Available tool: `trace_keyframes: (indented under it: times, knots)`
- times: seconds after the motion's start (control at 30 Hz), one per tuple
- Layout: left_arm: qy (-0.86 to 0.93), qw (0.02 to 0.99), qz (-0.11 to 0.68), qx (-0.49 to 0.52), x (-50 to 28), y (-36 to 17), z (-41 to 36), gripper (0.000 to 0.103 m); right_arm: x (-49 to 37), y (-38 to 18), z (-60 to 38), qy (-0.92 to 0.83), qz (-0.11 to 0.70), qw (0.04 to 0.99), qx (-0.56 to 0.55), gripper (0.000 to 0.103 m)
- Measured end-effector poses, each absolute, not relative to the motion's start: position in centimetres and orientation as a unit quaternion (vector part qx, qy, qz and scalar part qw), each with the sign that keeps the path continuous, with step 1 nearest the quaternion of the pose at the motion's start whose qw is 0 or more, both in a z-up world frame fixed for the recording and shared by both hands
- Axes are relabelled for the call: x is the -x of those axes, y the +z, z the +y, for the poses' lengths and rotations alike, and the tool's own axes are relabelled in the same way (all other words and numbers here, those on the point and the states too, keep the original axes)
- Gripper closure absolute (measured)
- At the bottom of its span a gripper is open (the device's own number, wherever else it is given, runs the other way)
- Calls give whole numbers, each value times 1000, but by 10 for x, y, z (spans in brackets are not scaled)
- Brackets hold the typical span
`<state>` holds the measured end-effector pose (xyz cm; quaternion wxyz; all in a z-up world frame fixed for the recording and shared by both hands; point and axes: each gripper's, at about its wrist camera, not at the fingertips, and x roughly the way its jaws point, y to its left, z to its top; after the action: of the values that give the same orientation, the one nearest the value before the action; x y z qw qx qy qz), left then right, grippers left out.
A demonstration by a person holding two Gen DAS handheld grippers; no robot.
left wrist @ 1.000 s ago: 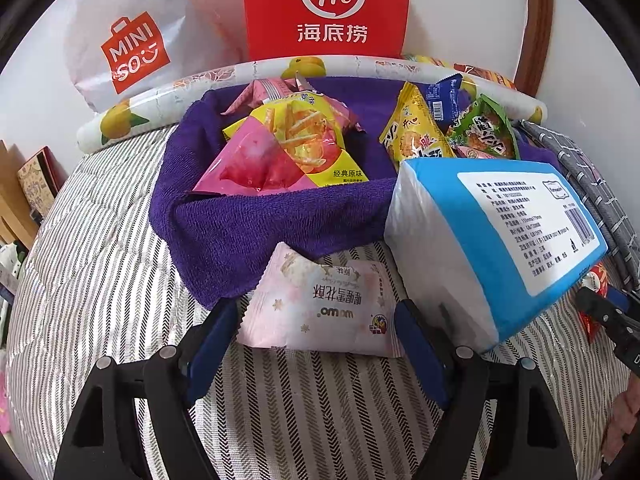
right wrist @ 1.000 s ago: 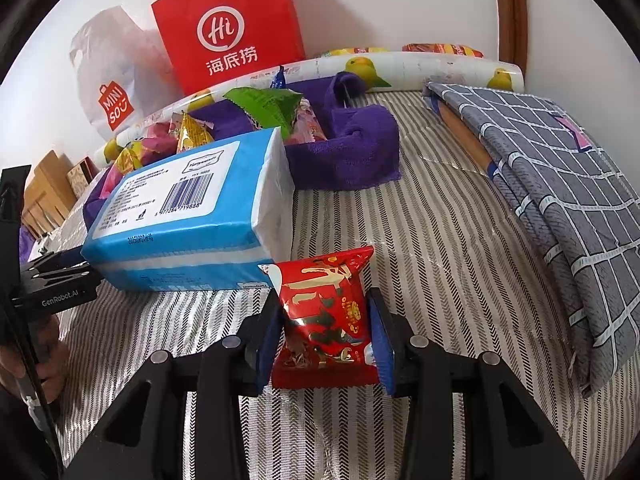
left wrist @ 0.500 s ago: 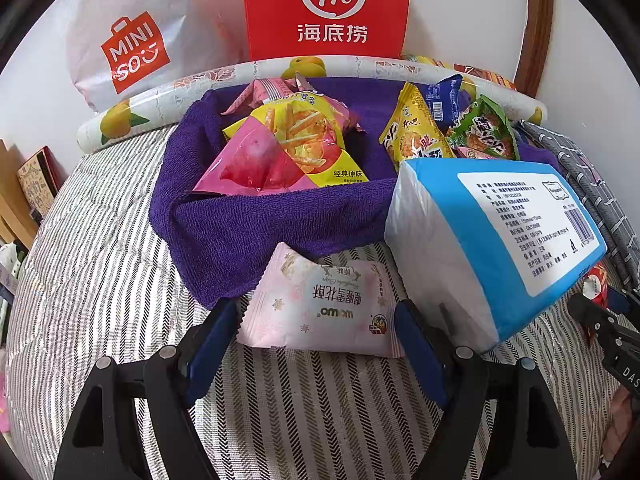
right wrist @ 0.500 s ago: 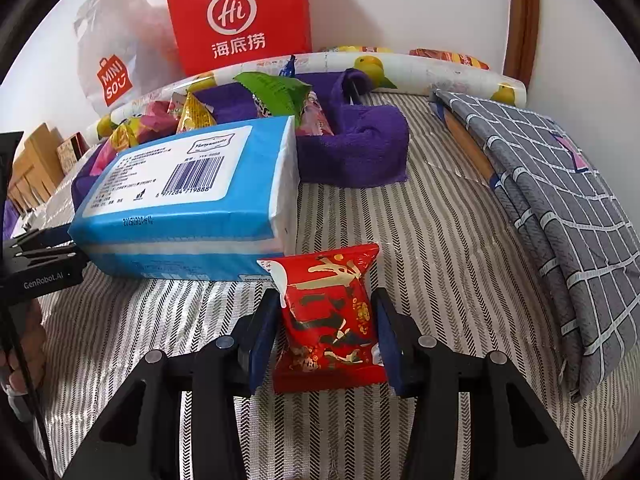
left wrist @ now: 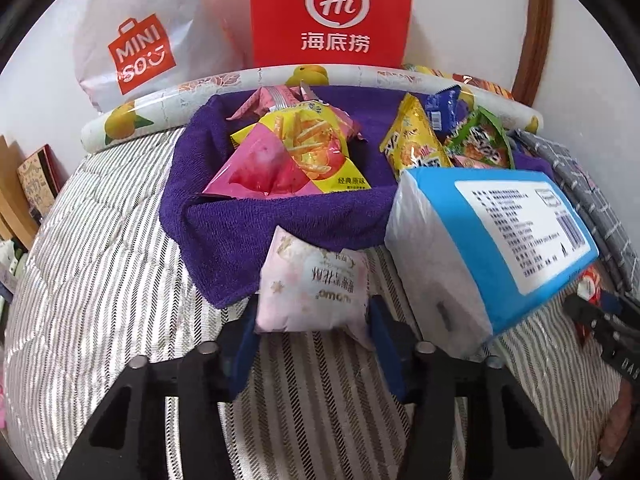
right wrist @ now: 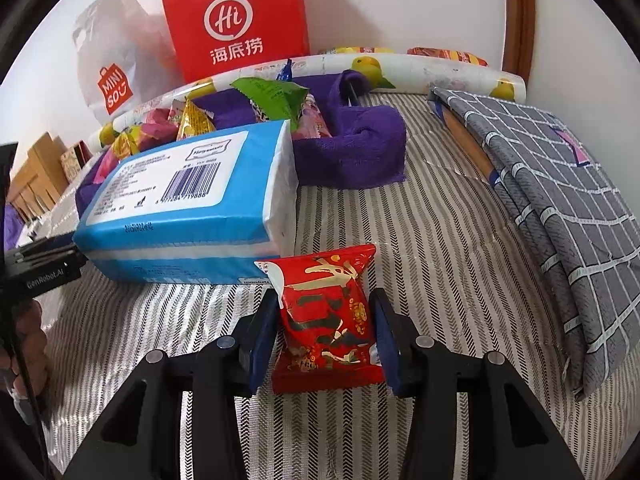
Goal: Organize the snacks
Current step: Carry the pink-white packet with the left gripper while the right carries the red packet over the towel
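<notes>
In the left wrist view my left gripper (left wrist: 312,316) is shut on a pale pink snack packet (left wrist: 314,284), squeezed and bulging between the blue pads just in front of the purple towel nest (left wrist: 280,224). The nest holds several snack bags, among them a pink and yellow one (left wrist: 296,156). In the right wrist view my right gripper (right wrist: 324,320) is shut on a red snack packet (right wrist: 328,316) on the striped bedding, in front of a blue and white tissue pack (right wrist: 188,200).
A red paper bag (left wrist: 328,12) and a white Miniso bag (left wrist: 136,40) stand at the wall behind a rolled fruit-print mat (left wrist: 168,104). A folded grey checked cloth (right wrist: 560,200) lies at the right. The left gripper's body (right wrist: 36,272) shows at the left edge.
My left gripper's jaws have closed from wide open onto the pink packet, which now bulges upward. My right gripper stays closed on the red packet and has shifted slightly.
</notes>
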<state>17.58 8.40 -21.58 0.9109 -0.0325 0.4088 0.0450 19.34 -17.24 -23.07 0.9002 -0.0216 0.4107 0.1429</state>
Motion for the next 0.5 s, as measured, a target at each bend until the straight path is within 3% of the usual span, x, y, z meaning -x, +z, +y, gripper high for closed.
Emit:
trace_keyframes:
  times: [0.5]
  knots:
    - [30, 916, 396, 59, -138, -181, 93, 63, -194, -230, -175, 144, 409, 901, 22, 63]
